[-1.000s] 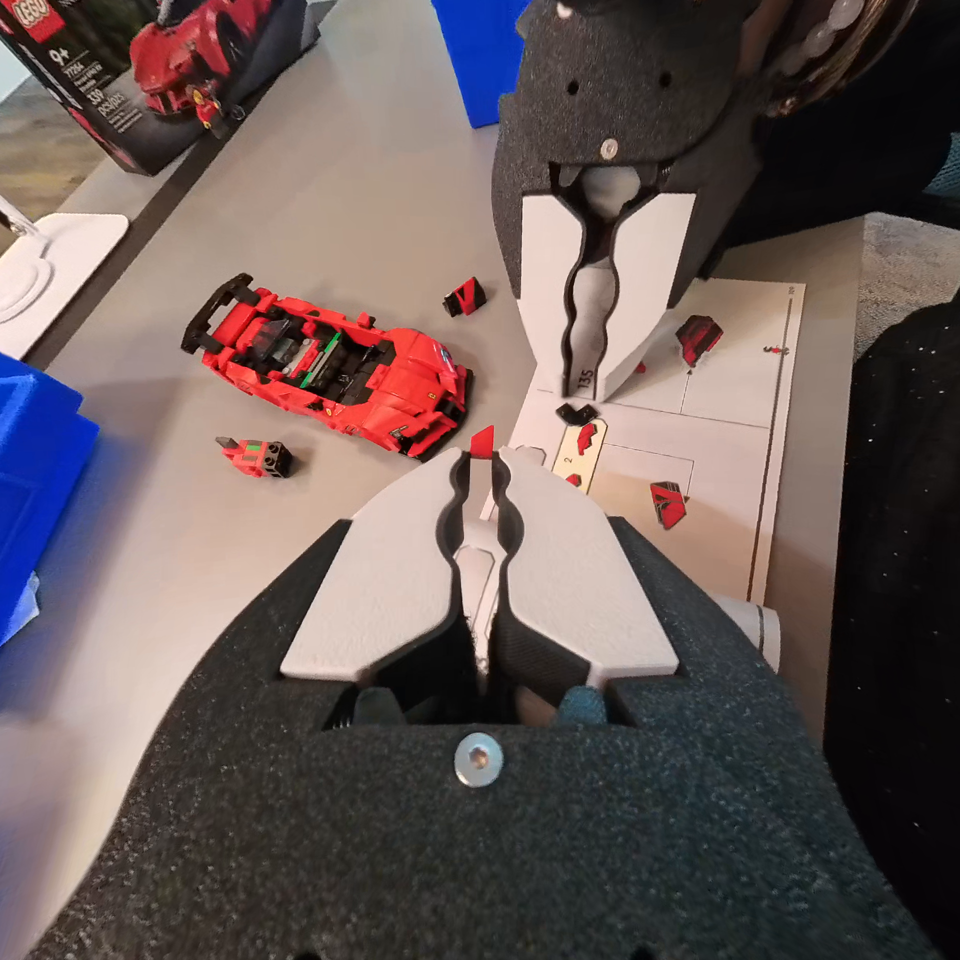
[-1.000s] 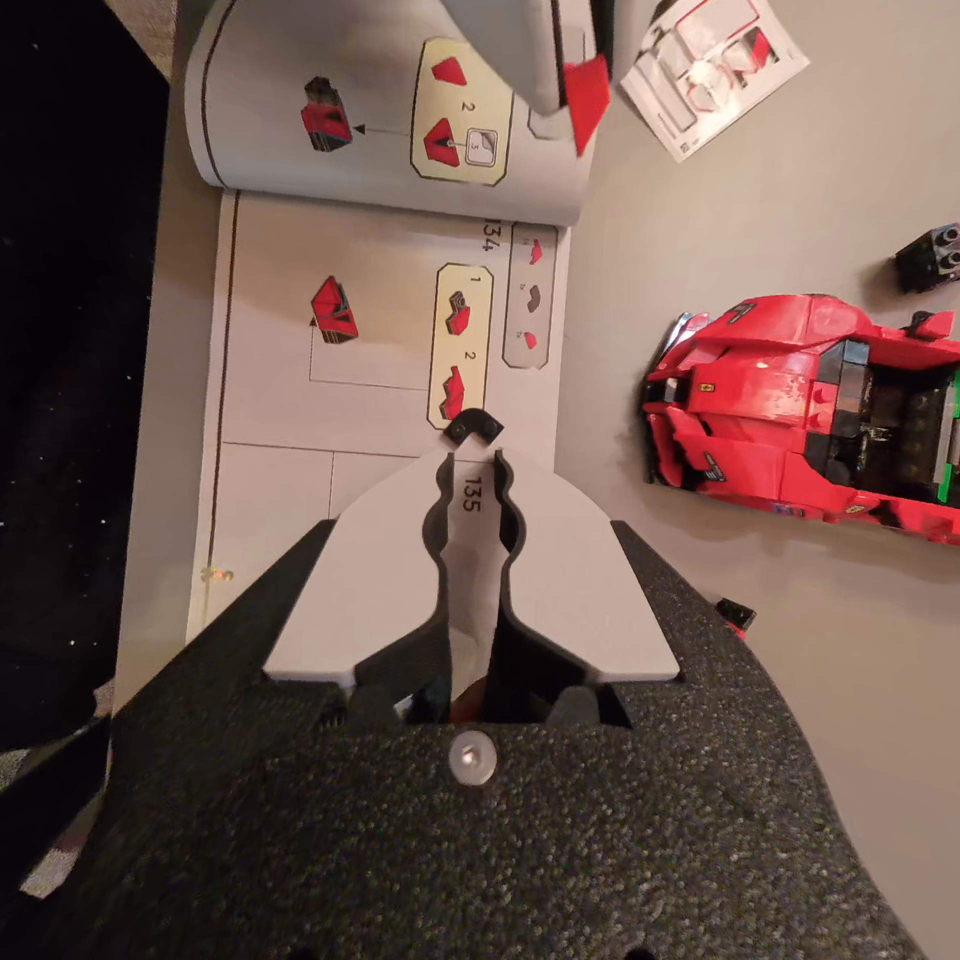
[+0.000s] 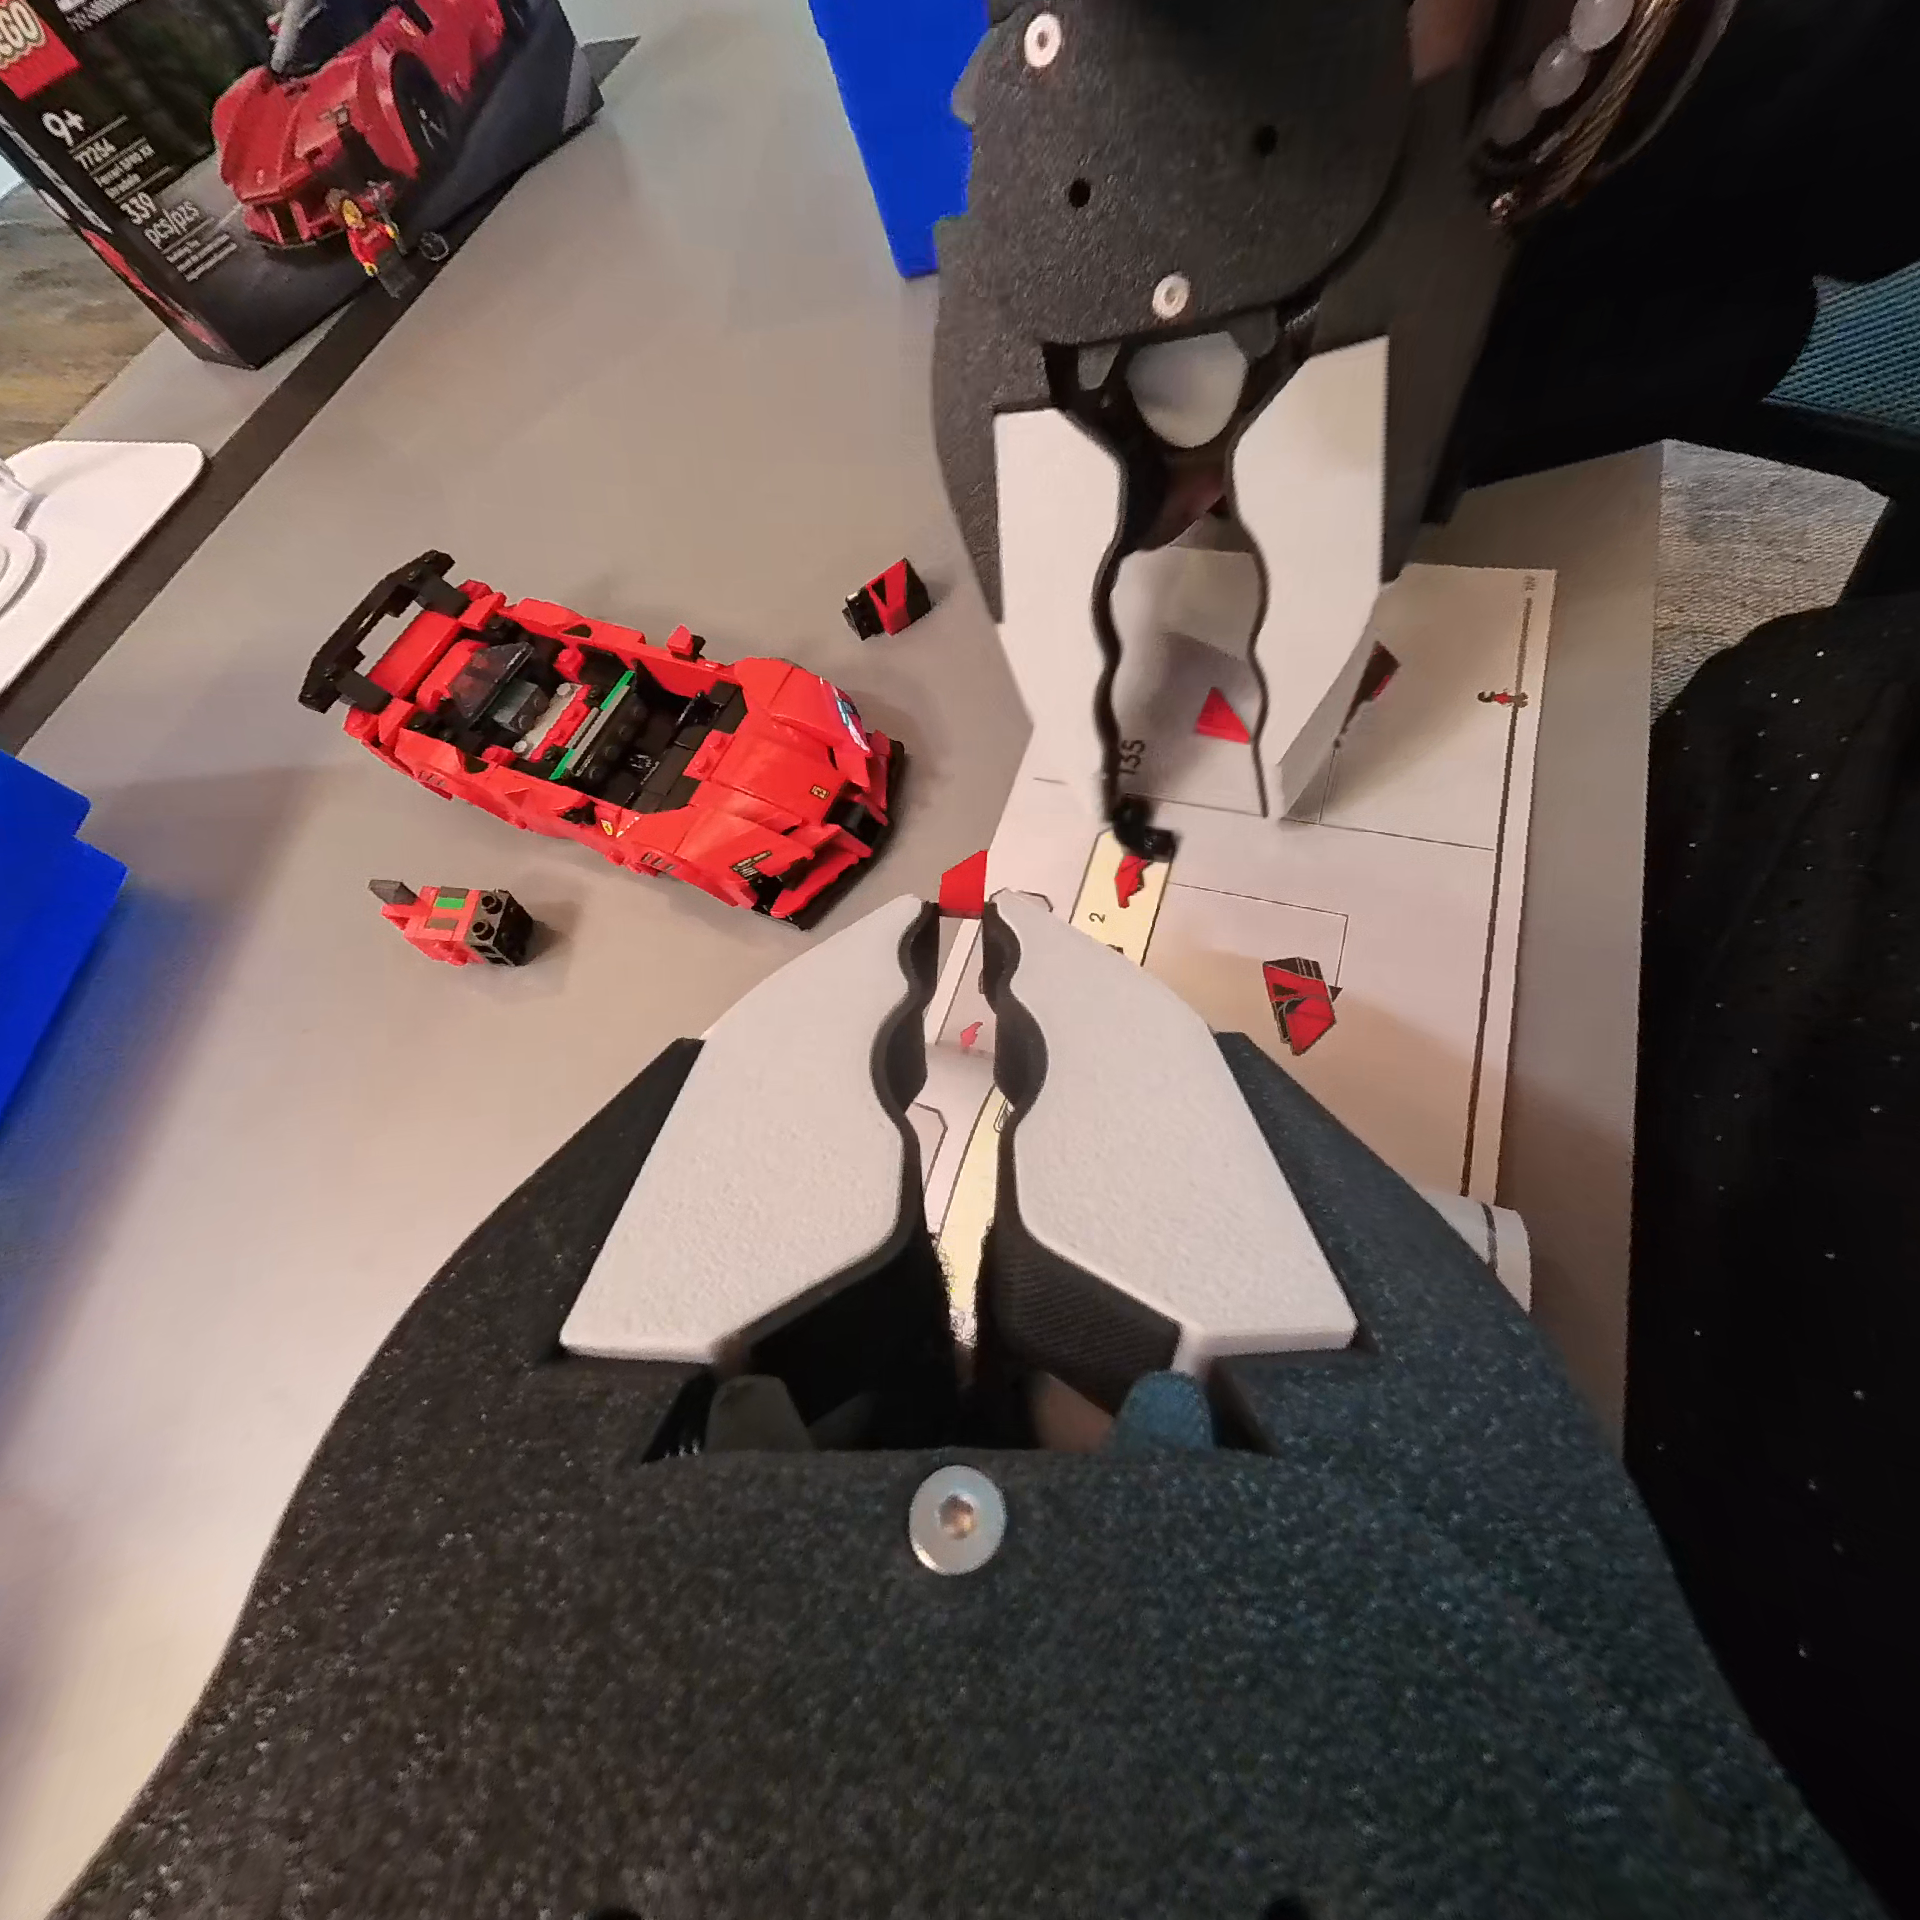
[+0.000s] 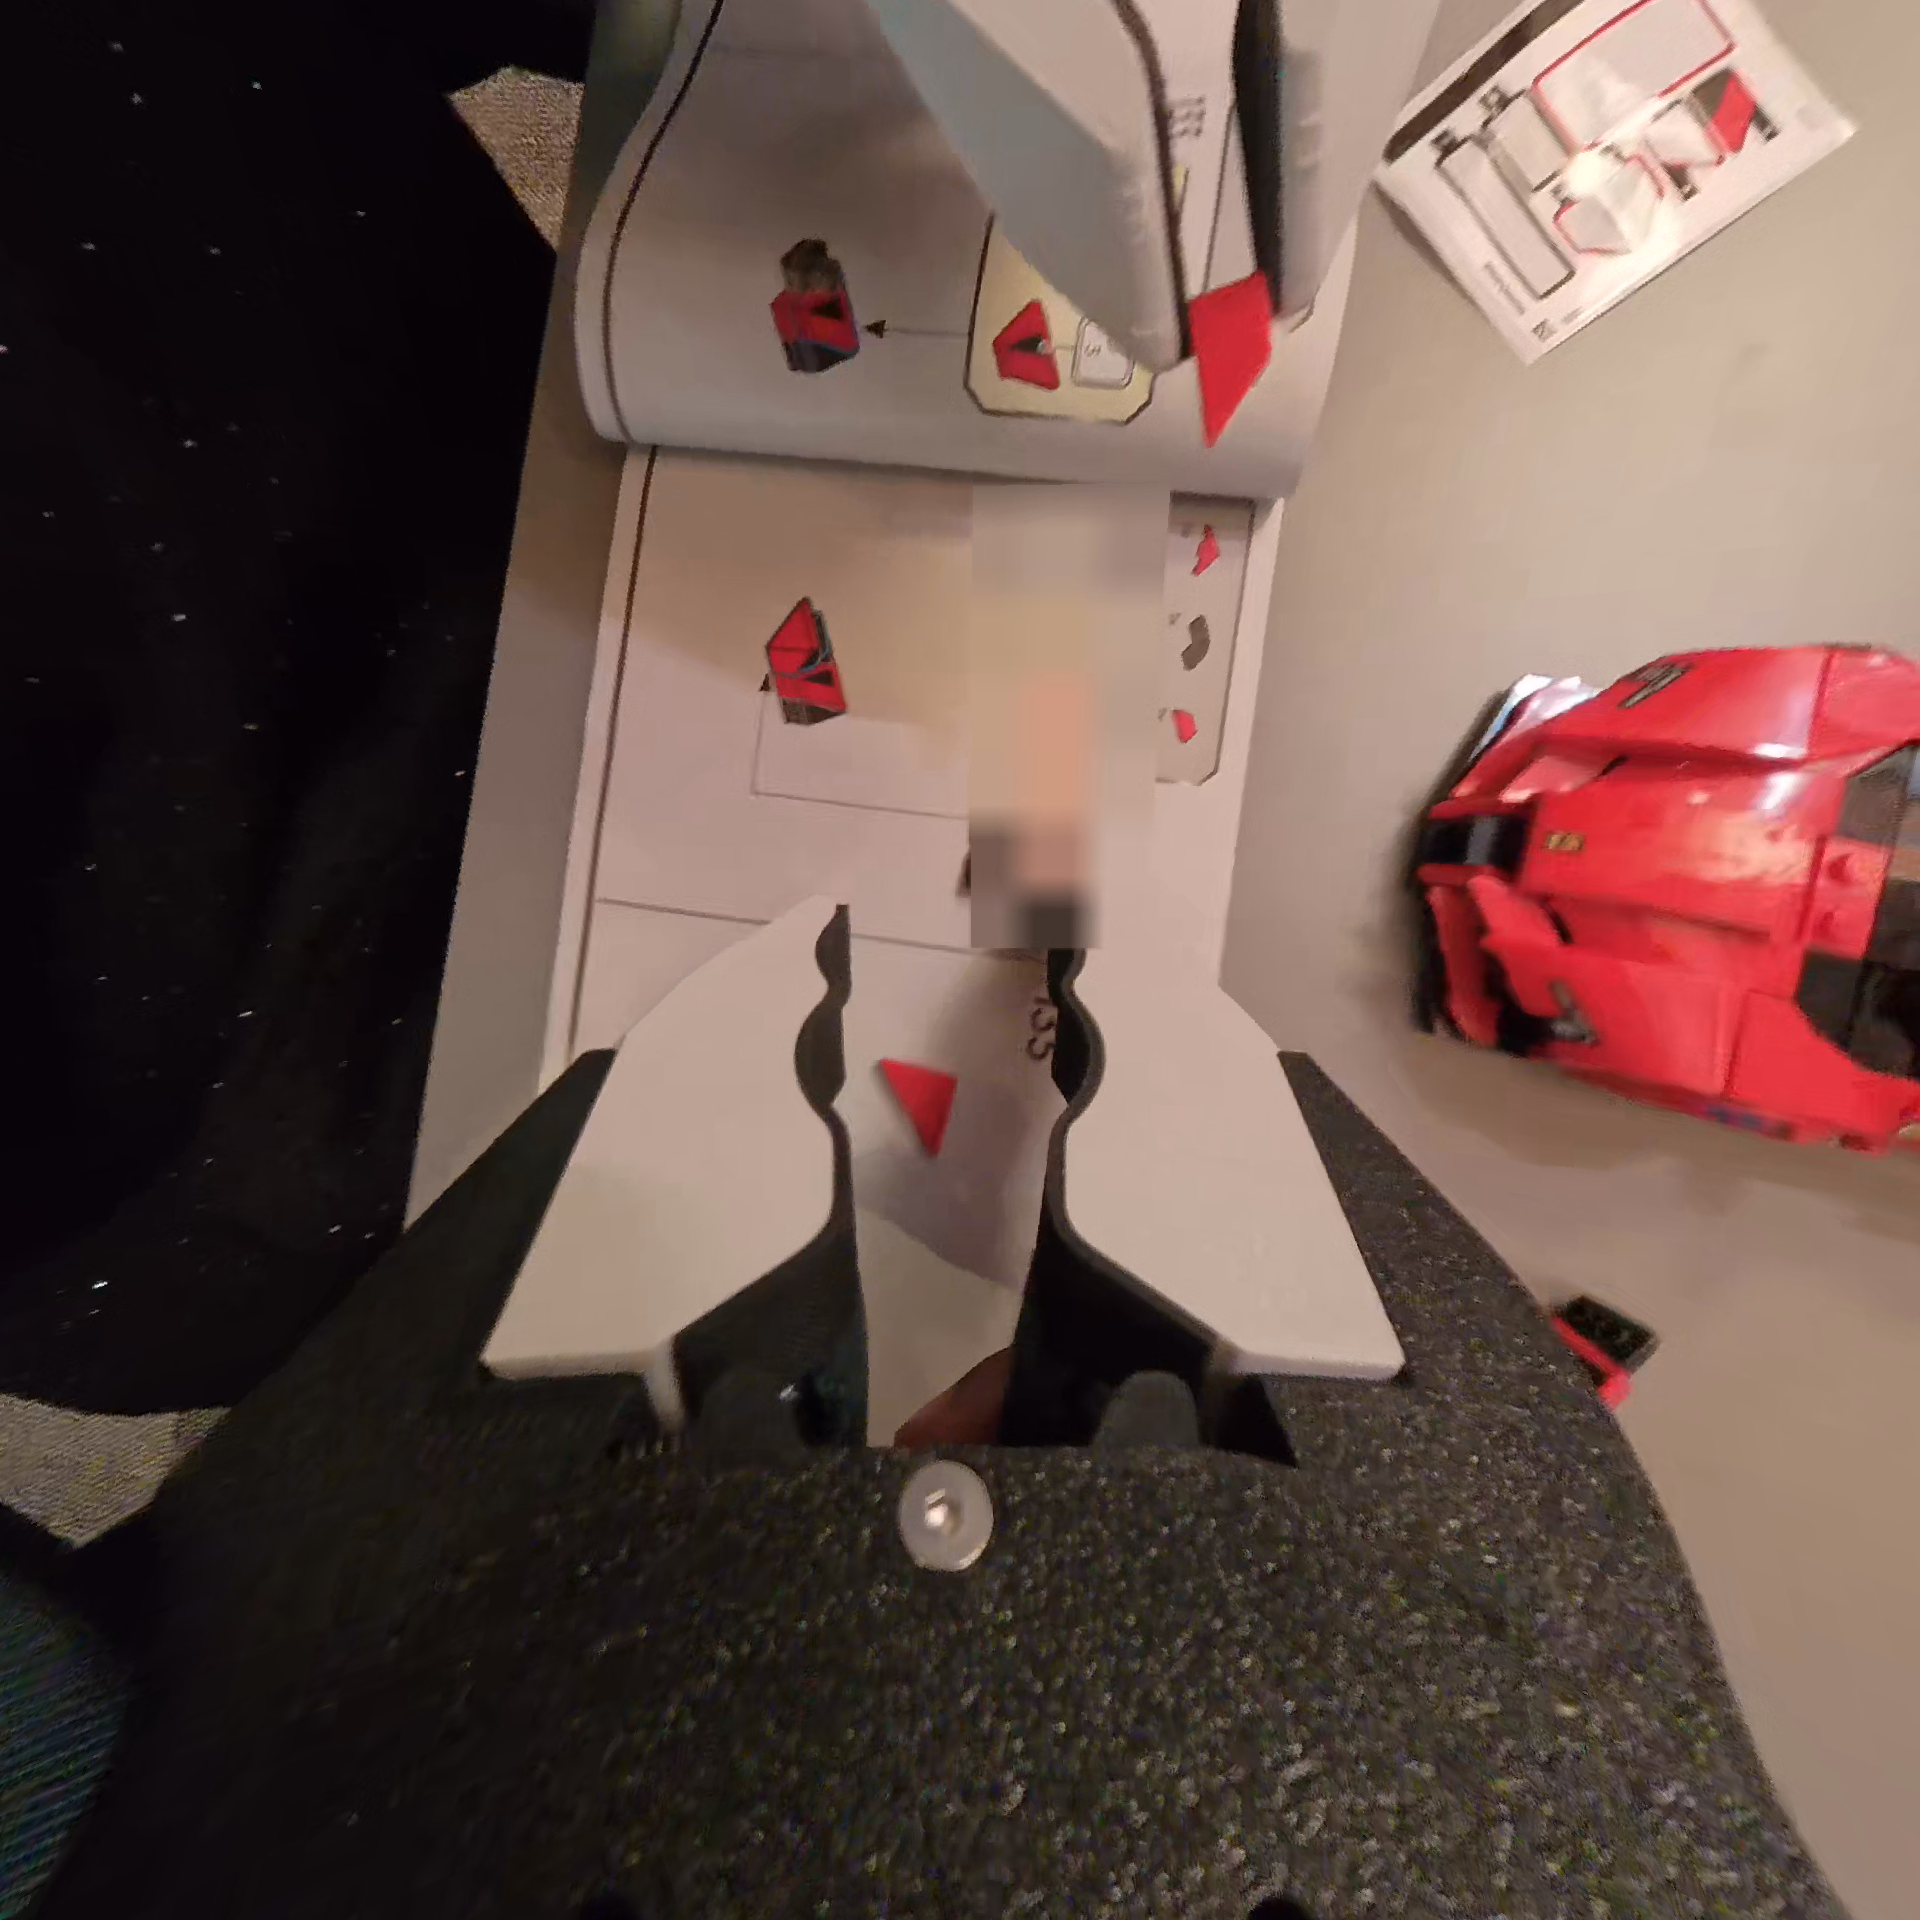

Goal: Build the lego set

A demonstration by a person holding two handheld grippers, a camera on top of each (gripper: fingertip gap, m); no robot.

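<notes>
The left tongs (image 3: 961, 914) pinch a small red piece (image 3: 964, 885) just beside the booklet (image 3: 1434, 935). The right tongs (image 4: 945, 935) are spread wide over the booklet, holding nothing. A tiny black piece (image 3: 1141, 831) and a red triangle (image 4: 920, 1101) lie on the booklet. The red car (image 3: 623, 743) sits near it. The red piece is held only by its edge, so it could slip out and fall.

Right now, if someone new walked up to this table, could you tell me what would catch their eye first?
Probably the red Lego sports car, roofless and lying on the grey table left of the open instruction booklet. Next, the left gripper pinching a small red wedge piece at its tips, just above the booklet's near edge. Opposite it, the right gripper hangs open over the page, a black piece at one finger's tip and a loose red triangular piece between its fingers.
</notes>
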